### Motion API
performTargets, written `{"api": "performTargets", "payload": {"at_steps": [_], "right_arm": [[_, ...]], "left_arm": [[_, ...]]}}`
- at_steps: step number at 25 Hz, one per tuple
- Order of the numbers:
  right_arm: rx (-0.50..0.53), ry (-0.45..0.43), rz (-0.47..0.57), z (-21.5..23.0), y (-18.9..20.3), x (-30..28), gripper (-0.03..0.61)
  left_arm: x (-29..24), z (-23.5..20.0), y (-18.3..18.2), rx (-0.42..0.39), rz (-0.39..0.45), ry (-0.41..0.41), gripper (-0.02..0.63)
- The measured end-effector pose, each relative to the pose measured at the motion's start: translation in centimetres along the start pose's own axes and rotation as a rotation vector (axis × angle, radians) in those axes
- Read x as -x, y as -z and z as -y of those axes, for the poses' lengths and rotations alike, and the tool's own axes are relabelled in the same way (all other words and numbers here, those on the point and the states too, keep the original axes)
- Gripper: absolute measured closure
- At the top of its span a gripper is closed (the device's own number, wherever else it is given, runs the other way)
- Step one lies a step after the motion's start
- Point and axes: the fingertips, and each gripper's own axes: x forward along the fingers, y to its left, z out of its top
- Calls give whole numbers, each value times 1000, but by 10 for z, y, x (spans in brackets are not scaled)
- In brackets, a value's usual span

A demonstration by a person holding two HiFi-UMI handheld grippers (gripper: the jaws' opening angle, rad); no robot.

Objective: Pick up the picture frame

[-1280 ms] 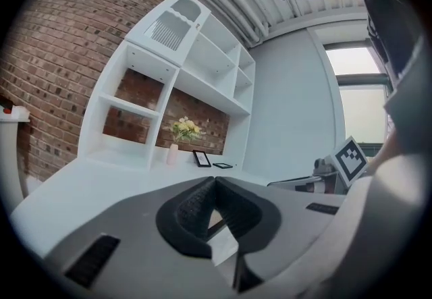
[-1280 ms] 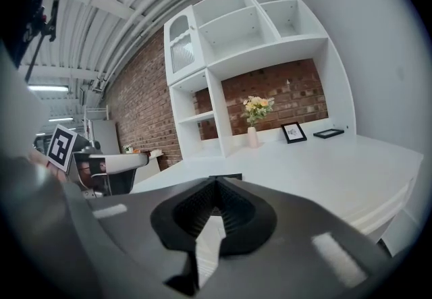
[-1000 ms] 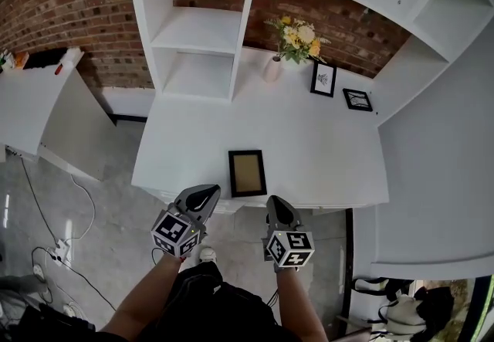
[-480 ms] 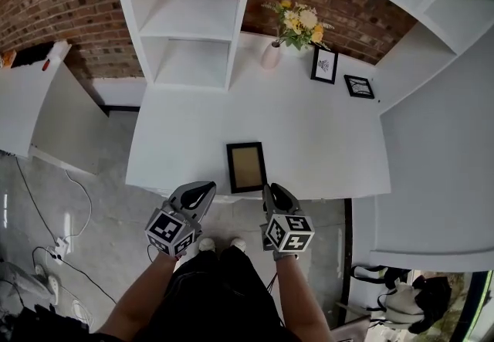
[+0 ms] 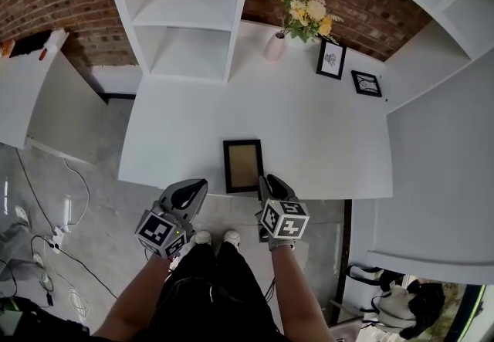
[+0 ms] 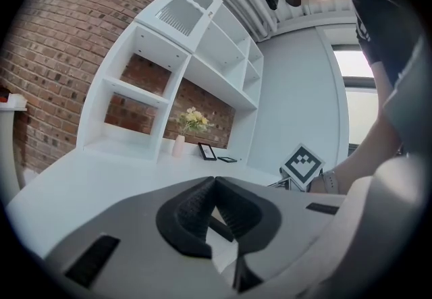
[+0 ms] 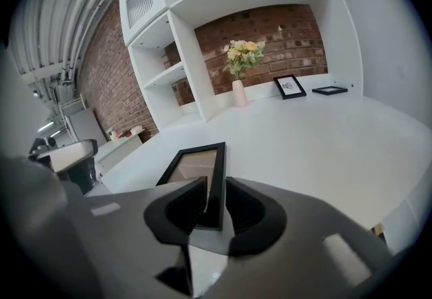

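The black picture frame (image 5: 242, 166) lies flat on the white desk (image 5: 324, 147), close to its front edge. My right gripper (image 5: 266, 180) is at the frame's near right corner. In the right gripper view the frame's (image 7: 194, 162) right rail runs between the jaws of the right gripper (image 7: 214, 184). These jaws have just been opening and stand open around the rail, not pressing on it. My left gripper (image 5: 196, 186) hangs off the desk's front edge, left of the frame. Its fingertips meet in the left gripper view (image 6: 214, 181) with nothing between them.
At the back of the desk stand a pink vase of flowers (image 5: 275, 45) and two small framed pictures (image 5: 330, 59) (image 5: 366, 82). A white shelf unit (image 5: 193, 16) rises at the back left. A second white table (image 5: 35, 89) is further left. Cables (image 5: 46, 244) lie on the floor.
My right gripper moved forward and down to the frame's near right corner, and its jaws opened around the rail. The left gripper stayed about where it was.
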Motion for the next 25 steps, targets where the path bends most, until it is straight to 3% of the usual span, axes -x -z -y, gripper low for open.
{"api": "performTargets", "payload": {"at_steps": [5, 11, 25], "right_arm": [[15, -13, -59, 0, 9, -8, 490], [33, 4, -54, -3, 13, -3, 509], [-45, 9, -60, -20, 40, 24, 505]], "left_arm": [[-5, -6, 1, 4, 9, -28, 627], [0, -7, 9, 23, 8, -52, 627], [15, -1, 13, 41, 8, -77, 627]]}}
